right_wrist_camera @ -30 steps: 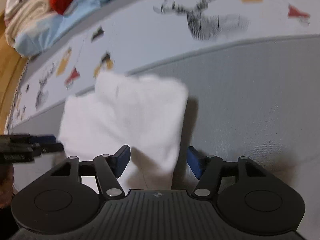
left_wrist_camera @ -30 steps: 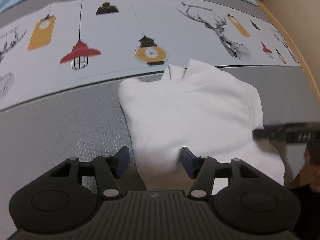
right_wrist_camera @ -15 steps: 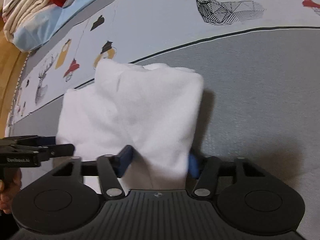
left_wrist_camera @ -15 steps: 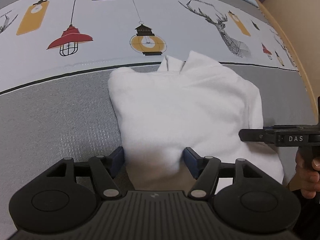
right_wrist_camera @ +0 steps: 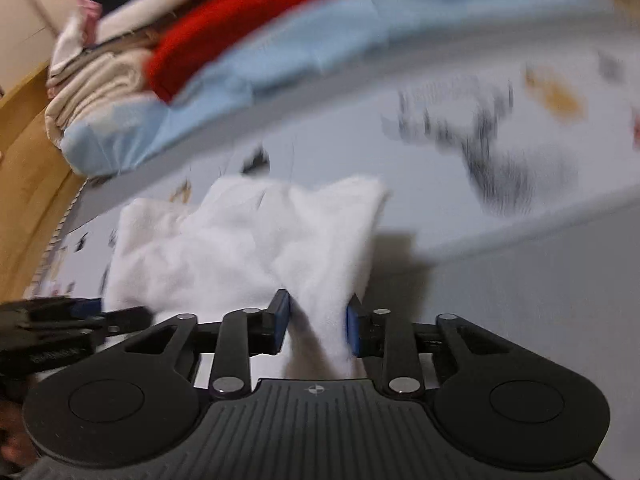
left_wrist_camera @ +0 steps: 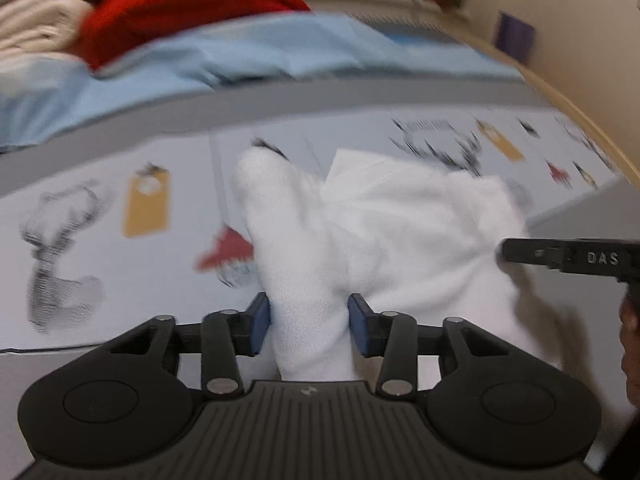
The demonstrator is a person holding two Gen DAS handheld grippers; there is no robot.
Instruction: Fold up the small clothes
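A small white garment point(left_wrist_camera: 384, 224) is lifted at its near edge above the printed bed cover. My left gripper point(left_wrist_camera: 308, 324) is shut on one near corner of it, the cloth bunched between the blue pads point(left_wrist_camera: 260, 322). My right gripper point(right_wrist_camera: 318, 324) is shut on the other near corner of the white garment point(right_wrist_camera: 248, 240). The far part of the garment hangs crumpled toward the cover. The right gripper's black fingers point(left_wrist_camera: 568, 258) show at the right of the left wrist view. The left gripper shows at the lower left of the right wrist view point(right_wrist_camera: 60, 320).
The bed cover point(left_wrist_camera: 120, 240) is pale with deer and lamp prints, with a grey band point(right_wrist_camera: 540, 300) near me. At the back lie a light blue sheet point(left_wrist_camera: 240, 60), a red garment point(left_wrist_camera: 180, 4) and cream folded cloths point(right_wrist_camera: 100, 80). A wooden edge point(left_wrist_camera: 580, 120) runs along the right.
Both grippers closed on the garment's near corners and lifted it. The views tilted up and forward, so the back pile of cloths came into sight. The garment went from flat to bunched.
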